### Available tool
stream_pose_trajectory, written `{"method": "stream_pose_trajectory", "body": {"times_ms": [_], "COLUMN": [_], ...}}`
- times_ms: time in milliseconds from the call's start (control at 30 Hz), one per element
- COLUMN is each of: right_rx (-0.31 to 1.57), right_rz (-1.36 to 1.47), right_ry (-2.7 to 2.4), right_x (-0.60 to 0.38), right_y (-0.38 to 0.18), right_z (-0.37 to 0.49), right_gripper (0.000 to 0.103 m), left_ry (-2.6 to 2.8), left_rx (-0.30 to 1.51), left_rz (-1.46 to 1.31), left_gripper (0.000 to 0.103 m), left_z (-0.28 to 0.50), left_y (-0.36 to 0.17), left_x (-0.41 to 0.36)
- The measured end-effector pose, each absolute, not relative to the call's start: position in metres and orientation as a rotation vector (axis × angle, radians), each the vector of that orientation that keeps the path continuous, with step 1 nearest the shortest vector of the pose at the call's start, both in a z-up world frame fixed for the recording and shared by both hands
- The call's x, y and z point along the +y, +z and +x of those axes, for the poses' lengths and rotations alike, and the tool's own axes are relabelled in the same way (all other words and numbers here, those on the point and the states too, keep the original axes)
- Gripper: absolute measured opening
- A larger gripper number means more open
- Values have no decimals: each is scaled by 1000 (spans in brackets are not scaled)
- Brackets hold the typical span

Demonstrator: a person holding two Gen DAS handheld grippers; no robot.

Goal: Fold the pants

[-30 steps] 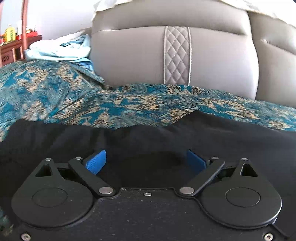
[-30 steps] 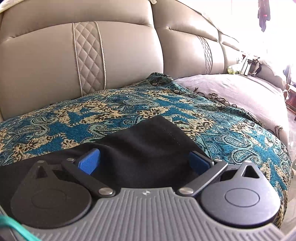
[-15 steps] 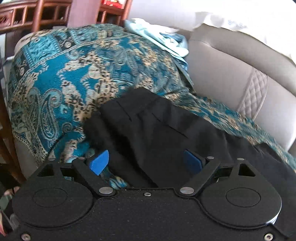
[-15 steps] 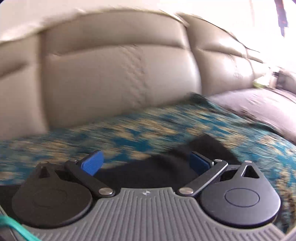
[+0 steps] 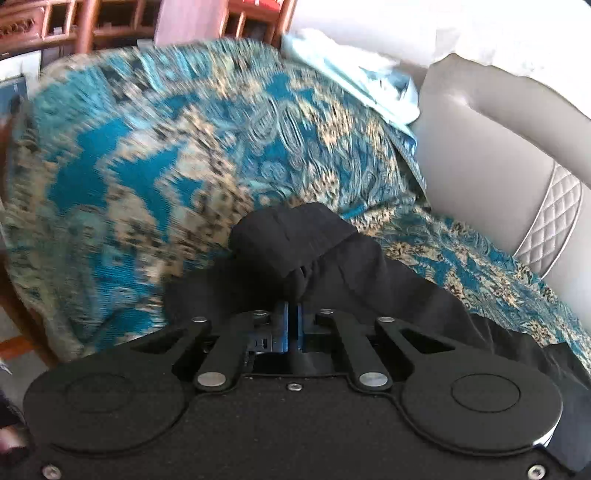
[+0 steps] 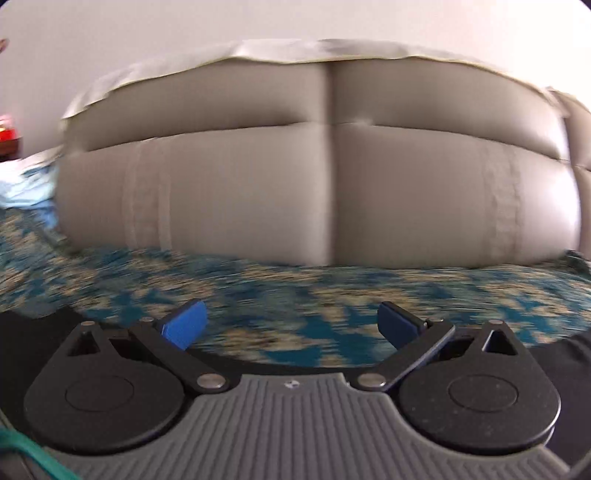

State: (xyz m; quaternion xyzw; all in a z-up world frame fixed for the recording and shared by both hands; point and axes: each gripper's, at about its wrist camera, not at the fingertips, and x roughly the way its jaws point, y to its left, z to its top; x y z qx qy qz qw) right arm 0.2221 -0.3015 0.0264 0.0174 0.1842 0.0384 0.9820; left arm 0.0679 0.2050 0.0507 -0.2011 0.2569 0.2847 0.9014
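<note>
Your left gripper [image 5: 293,325] had its blue pads pressed on bunched black pants [image 5: 314,251]; the pinched fabric hid the pad tips, so which part of the garment you held could not be told. The pants ran out of the frame at lower right. The teal patterned throw [image 5: 147,177] was motion-blurred at left. Wooden furniture [image 5: 55,26] was cut off at the top left.

In the right wrist view, the throw [image 6: 295,295] and the sofa backrest [image 6: 332,184] were smeared. Dark fabric [image 6: 565,354] showed only at the lower corners, behind your right gripper [image 6: 291,325].
</note>
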Motion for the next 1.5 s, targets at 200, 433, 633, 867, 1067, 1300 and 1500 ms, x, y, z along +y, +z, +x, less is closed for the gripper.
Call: {"method": "stream_pose_trajectory", "body": {"times_ms": [200, 433, 633, 867, 1067, 1300, 1500], "right_rx": [437, 503, 818, 1210, 1351, 1345, 1171], "right_rz": [4, -62, 120, 185, 298, 457, 607], "right_ry": [279, 418, 527, 622, 718, 669, 602], "right_x": [-233, -164, -144, -121, -118, -134, -140], "right_y": [15, 21, 33, 35, 22, 9, 0], "right_z": [229, 247, 324, 392, 394, 400, 389], "right_gripper": [103, 103, 98, 77, 64, 32, 12], "left_ry": [515, 475, 460, 424, 407, 401, 402], "left_rx": [659, 687, 670, 646, 621, 609, 605], "left_rz": [-341, -323, -303, -315, -302, -328, -327], "left_gripper": [5, 7, 7, 7, 8, 8, 9], "left_z": [53, 45, 46, 42, 39, 39, 39], "left_y": [28, 29, 25, 22, 20, 18, 18], "left_x": [206, 212, 213, 218, 217, 219, 220]}}
